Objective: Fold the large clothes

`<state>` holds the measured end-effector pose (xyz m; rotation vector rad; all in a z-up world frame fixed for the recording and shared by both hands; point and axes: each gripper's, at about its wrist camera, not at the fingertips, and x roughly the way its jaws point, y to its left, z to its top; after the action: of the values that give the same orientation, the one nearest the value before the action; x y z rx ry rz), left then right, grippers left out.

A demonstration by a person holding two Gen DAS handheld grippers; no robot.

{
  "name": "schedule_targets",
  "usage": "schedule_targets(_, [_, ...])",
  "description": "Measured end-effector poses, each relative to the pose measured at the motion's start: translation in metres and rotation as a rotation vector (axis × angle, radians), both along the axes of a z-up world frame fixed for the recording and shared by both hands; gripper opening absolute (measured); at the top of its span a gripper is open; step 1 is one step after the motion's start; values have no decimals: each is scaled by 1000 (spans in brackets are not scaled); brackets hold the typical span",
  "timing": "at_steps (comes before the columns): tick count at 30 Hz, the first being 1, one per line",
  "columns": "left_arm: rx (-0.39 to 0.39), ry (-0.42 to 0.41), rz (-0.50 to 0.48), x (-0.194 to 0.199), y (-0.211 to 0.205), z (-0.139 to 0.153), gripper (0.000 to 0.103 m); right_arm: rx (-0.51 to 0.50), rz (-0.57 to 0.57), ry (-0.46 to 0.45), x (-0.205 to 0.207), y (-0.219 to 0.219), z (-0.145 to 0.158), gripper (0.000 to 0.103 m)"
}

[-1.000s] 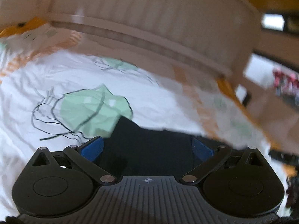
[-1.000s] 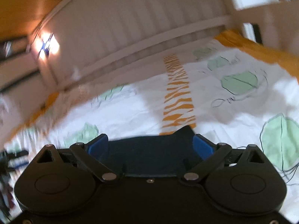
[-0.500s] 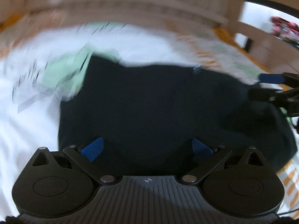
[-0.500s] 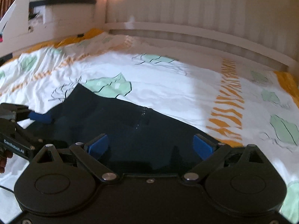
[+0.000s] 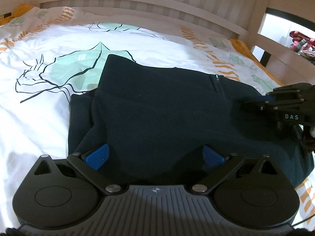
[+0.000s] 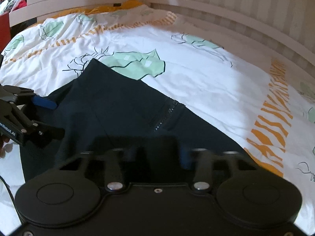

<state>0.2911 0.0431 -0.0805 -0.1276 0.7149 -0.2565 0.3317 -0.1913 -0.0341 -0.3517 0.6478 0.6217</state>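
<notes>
Dark navy knit garment (image 5: pixel 157 114) with a short zip (image 5: pixel 218 84), folded into a rough block, spread on the bed's white quilt (image 5: pixel 39 108) printed with green leaves and orange stripes. Directly ahead of and beneath the left hand-held gripper (image 5: pixel 154 156): that folded garment, its thick folded edge ahead and to the left. Blue pads (image 5: pixel 96 156) of the left hand-held gripper spread wide apart, low over the navy cloth, gripping nothing. Off to its right, over the garment's right edge: the right hand-held gripper (image 5: pixel 265 99), black with a white label on its body. Jaws of the right hand-held gripper (image 6: pixel 159 155) just drawn together within the last half second, now nearly closed and blurred in its own view; dark cloth beneath and around the fingertips, but impossible to tell whether any of it is pinched between them. To the left of the right hand-held gripper, over the garment's far side: the left one, one blue pad visible. Beyond both, past the quilt: pale slatted wooden bed frame (image 5: pixel 137 2).
</notes>
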Motion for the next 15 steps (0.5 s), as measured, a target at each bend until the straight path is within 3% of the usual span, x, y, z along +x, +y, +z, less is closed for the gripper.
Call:
schedule_targets(3, [-20,-19,19,-4,2,5,103,33,1,-16,-6,-3,5,11])
schedule_targets(7, [-40,-76,56,-4,3,20,103,76,-56,-118,-6,-6,23,11])
schedule_targets(11, [0,-56,86,13,3,19,103,37,-116,-109,18,2,18,12])
schedule_targets(13, [20,3,101,23,4,7,103,-20,-146,-80,29,10,3,13])
schedule_targets(15, [18,39,89,30,6,-6,103,-54,-190,-51,36,14,-16,34])
